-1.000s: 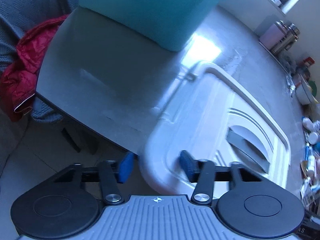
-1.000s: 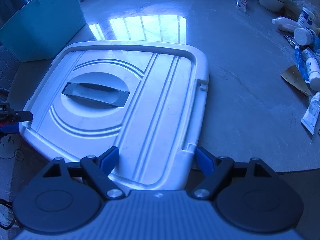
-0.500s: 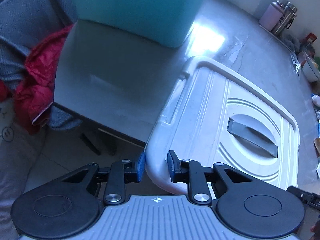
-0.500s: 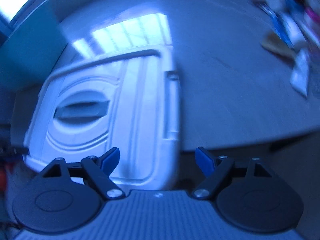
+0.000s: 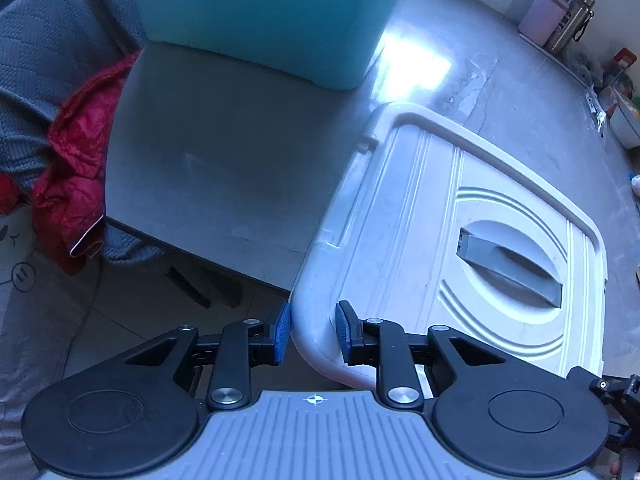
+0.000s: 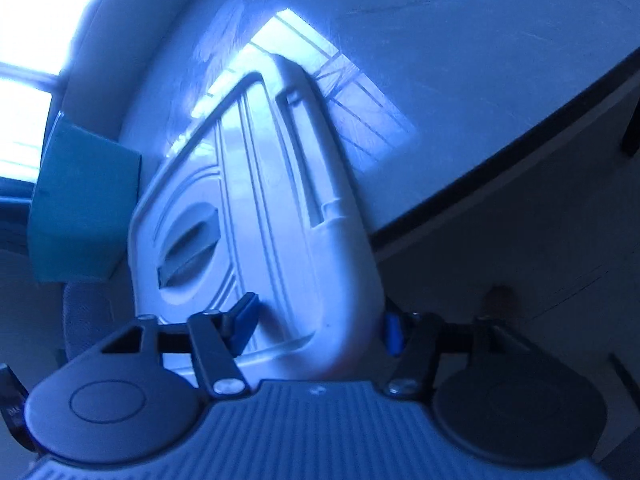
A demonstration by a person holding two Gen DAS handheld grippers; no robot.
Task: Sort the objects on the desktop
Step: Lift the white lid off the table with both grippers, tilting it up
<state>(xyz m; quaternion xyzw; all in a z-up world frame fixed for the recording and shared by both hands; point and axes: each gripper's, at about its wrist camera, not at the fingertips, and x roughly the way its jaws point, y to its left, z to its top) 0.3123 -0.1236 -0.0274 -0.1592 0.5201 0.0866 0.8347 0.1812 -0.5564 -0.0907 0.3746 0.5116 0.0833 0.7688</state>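
Both tongs on white lid (image 5: 460, 220) | left tongs (image 5: 312, 330) clamped on corner | right tongs (image 6: 320, 322) apart, far pad half-hidden

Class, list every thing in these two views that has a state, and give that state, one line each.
White lid: off the bin, lying on the table, near corner overhanging the edge.
Teal bin: uncovered, standing on the table behind the lid.
Left tool: shut on the lid's corner rim.
Right tool: straddling the lid's other corner; grip unclear.
Lid handle: lying flat in its recess.
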